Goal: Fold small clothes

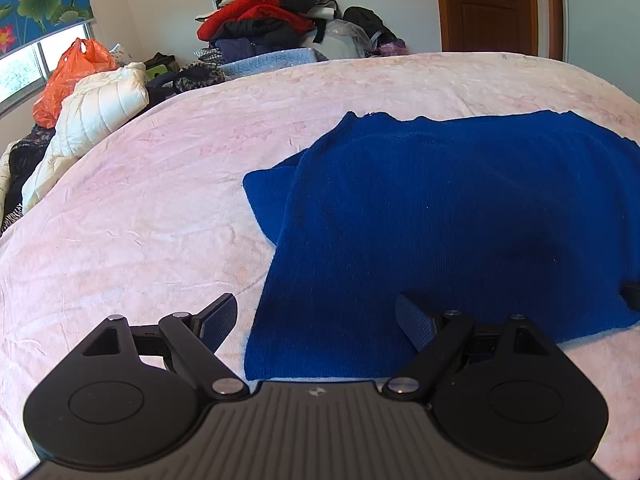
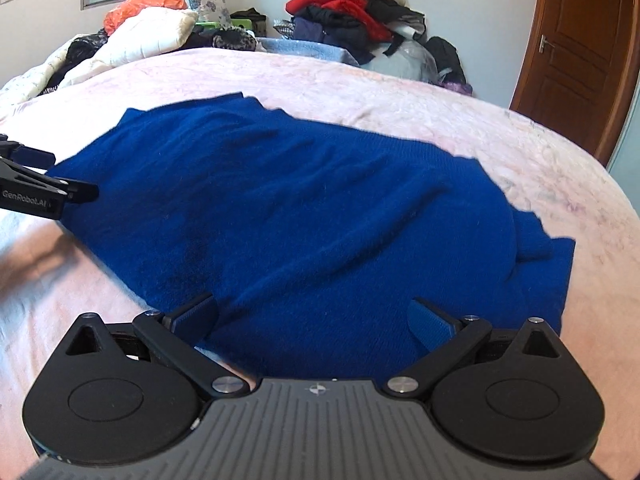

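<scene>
**Cataloguing the bed, the sweater and two grippers**

1. Bed [image 1: 140, 208]. We record a pale pink crinkled cover filling most of both views; it carries everything below.

2. Clothes pile [image 1: 276, 20]. We note a heap beyond the far edge of the bed, against the wall, with a red garment on top. A white quilted jacket [image 1: 92, 120] and an orange plastic bag [image 1: 68, 76] lie at the window side. A brown wooden door [image 2: 580, 60] stands at the other side.

3. Blue sweater [image 2: 288, 208]. We find it spread flat on the cover, its long axis running left to right across our view. One folded-under part sticks out at its left end in the left wrist view, another at its right end in the right wrist view. The near hem faces us.

4. Right gripper [image 2: 314, 320]. Its jaws are spread wide above the sweater's near edge, grasping nothing.

5. Left gripper [image 1: 316, 320]. Its jaws are likewise spread wide, straddling the sweater's near left corner, one finger over the cover, one over the knit.
</scene>
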`<state>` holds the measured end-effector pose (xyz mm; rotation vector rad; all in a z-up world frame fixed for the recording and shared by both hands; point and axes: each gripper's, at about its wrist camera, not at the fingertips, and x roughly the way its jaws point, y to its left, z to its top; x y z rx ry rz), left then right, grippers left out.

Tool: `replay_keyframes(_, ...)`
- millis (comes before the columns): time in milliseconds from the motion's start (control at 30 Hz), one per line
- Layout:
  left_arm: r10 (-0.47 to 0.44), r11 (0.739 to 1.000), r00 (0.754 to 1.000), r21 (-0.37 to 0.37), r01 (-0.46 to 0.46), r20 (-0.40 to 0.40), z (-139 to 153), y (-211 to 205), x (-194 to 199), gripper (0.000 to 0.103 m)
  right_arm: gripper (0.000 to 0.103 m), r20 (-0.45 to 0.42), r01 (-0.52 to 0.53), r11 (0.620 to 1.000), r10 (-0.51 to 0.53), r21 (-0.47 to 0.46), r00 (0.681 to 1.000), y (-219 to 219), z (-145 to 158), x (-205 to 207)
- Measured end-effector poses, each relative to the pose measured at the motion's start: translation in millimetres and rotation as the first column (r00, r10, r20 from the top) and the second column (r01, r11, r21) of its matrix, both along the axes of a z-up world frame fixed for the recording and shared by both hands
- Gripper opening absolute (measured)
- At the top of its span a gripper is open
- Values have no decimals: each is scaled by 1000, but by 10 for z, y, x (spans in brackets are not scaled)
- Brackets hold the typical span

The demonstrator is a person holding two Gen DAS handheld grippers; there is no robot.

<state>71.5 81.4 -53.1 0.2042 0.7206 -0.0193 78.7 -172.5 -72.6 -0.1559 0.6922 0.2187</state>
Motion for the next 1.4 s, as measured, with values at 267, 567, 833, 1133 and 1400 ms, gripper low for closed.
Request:
replay_keyframes(267,-4,1000,1000,-8,4,-1,-13,22,-2,87,103,11,-9,1000,9,27,1000,-44,-39,-5)
replay_keyframes(567,-1,999,1000,-50,0,-12,15,84,-10,87,103,30,-6,999,5,37,1000,-49,-52,-40)
replay_keyframes(833,27,988,1000,-153,-26,7,252,374,129,87,103,31,-10,999,8,41,999,-58,-43,-43)
replay_keyframes(1133,61,917,991,-384,-104,-122,168,834,413,86,100,173,-69,994,54,82,983,-4,320,-182)
replay_keyframes(1400,-19,905,989,-423,-46,-149,55,817,409,28,99,23,135,975,-141,175,990,-559,218,-97)
